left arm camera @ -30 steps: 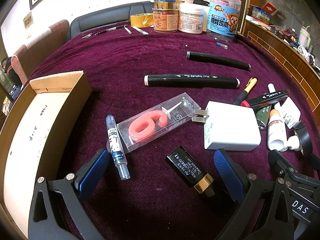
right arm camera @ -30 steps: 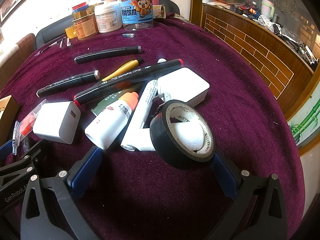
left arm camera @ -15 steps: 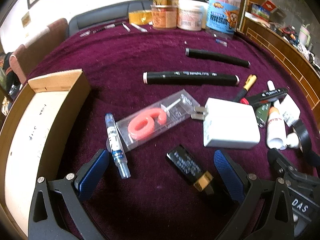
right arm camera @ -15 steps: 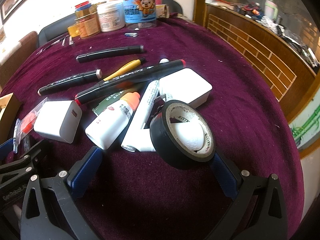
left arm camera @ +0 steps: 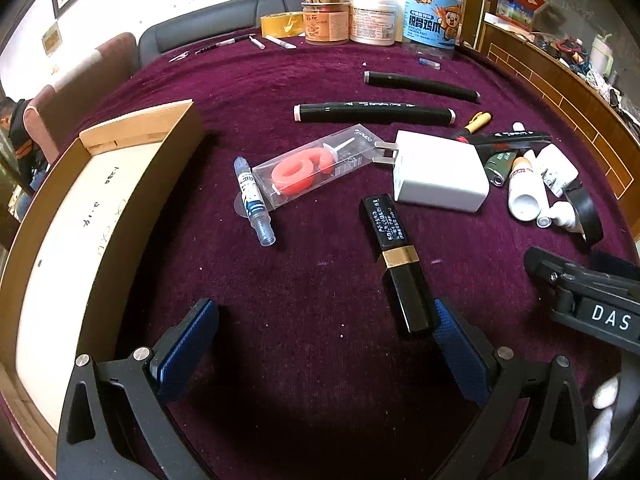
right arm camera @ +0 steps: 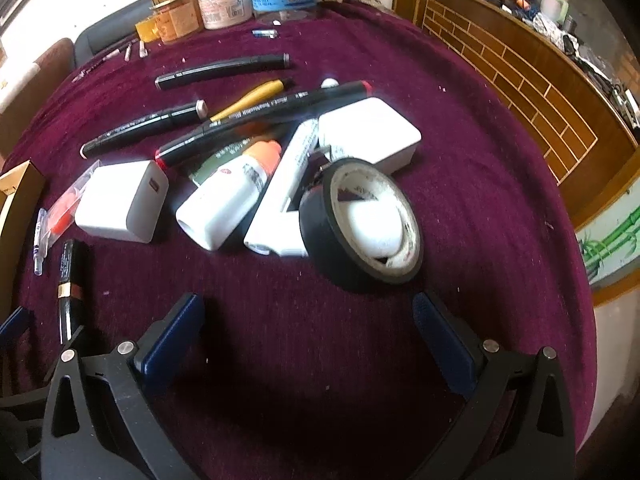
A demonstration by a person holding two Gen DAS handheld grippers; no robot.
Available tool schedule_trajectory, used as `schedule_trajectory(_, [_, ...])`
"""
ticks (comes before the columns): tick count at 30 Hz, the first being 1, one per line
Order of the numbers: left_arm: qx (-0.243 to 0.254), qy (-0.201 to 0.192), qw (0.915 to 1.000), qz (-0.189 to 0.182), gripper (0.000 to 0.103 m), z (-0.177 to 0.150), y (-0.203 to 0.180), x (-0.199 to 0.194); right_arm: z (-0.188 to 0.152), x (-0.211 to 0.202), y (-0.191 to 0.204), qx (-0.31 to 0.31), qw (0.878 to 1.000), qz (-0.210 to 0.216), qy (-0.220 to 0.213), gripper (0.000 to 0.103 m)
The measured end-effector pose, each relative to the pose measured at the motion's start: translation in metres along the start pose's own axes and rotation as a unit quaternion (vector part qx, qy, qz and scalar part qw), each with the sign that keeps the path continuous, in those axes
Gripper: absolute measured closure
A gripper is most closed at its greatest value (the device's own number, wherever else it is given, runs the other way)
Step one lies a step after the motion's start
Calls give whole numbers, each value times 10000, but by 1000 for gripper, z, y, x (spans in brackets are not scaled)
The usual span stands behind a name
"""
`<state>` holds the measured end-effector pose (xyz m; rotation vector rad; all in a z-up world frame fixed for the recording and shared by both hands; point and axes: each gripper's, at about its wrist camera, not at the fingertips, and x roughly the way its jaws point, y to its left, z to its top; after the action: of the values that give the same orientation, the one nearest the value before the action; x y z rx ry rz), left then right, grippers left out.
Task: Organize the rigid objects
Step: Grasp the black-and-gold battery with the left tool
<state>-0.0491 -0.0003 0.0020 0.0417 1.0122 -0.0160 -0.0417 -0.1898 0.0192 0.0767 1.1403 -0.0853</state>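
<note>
My left gripper (left arm camera: 326,340) is open and empty above the purple cloth. A black lipstick tube with a gold band (left arm camera: 396,264) lies just ahead of its right finger. Beyond lie a clear pack with a red candle (left arm camera: 312,166), a small blue pen (left arm camera: 254,200) and a white charger (left arm camera: 438,172). An open cardboard box (left arm camera: 80,216) stands at the left. My right gripper (right arm camera: 308,332) is open and empty, just short of a black tape roll (right arm camera: 360,220). Near the roll lie a white glue bottle (right arm camera: 232,196), a second white charger (right arm camera: 368,132) and black markers (right arm camera: 264,116).
Jars and a tape roll (left arm camera: 360,20) stand at the table's far edge. Two black markers (left arm camera: 372,114) lie mid-table. The right gripper's body (left arm camera: 592,308) shows at the right in the left wrist view. The table edge (right arm camera: 560,240) runs close on the right.
Both grippers have pulled back and up from the objects. The lipstick and the tape roll now lie farther ahead of the fingers. Nothing was picked up.
</note>
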Motion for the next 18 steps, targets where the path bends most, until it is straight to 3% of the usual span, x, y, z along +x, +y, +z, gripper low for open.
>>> schedule_trajectory(7, [-78,20,9999,-95,1,1,3,1,-8,-5,1,-133,9998,-106,-89,0])
schedule_trajectory(9, [-87,-5,9999,-89,1,0,3,0,-12,-20,3,-133,9986,-339,-391,1])
schedule_trajectory(13, [49,-68,10000,27,2,-3,-2,-4,-23,-94,13,-297,9806,-669,-1820,1])
schedule_trajectory(14, [142,-61,9998,-92,6,-2,-3,-6,-25,-113,14,-287,9746,-679,-2113,1])
schedule_trajectory(15, [130,-77,9991,-395,21,-2,0,-12,-28,-133,15,-260,9669,-693,-2442,1])
schedule_trajectory(16, [-27,-99,9973,-728,27,-2,7,-21,-33,-158,14,-220,9553,-702,-2864,1])
schedule_trajectory(18, [-284,-333,9927,-1125,29,1,21,-48,-45,-206,12,-181,9233,-818,-3749,1])
